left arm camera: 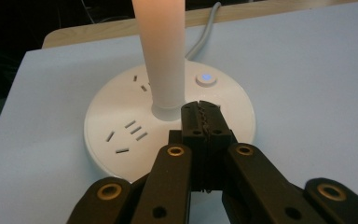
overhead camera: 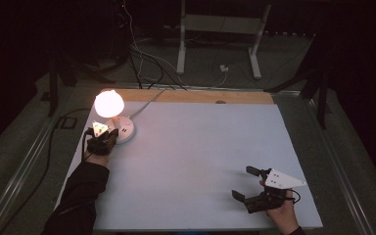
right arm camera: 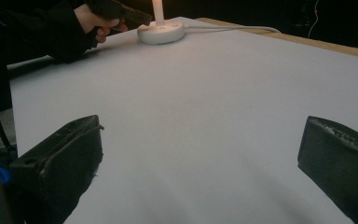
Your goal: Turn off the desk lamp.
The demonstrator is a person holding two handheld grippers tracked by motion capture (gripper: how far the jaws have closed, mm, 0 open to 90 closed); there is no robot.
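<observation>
A lit lamp (overhead camera: 109, 103) with a glowing round shade stands on a round white base (left arm camera: 121, 112) at the table's far left. The base carries plug sockets and a small button (left arm camera: 206, 79) that glows blue. My left gripper (left arm camera: 202, 108) is shut with nothing between its jaws, its tips over the base just right of the white stem (left arm camera: 161, 56) and short of the button. In the high view the left gripper (overhead camera: 108, 133) sits at the base's near left side. My right gripper (overhead camera: 242, 182) rests open near the table's front right, nothing between its jaws.
A grey cable (left arm camera: 205, 28) runs from the base off the far edge of the pale tabletop (overhead camera: 200, 147), past a wooden strip (overhead camera: 200, 96). Beyond are floor cables and a white stand (overhead camera: 218, 29). The room is dark around the table.
</observation>
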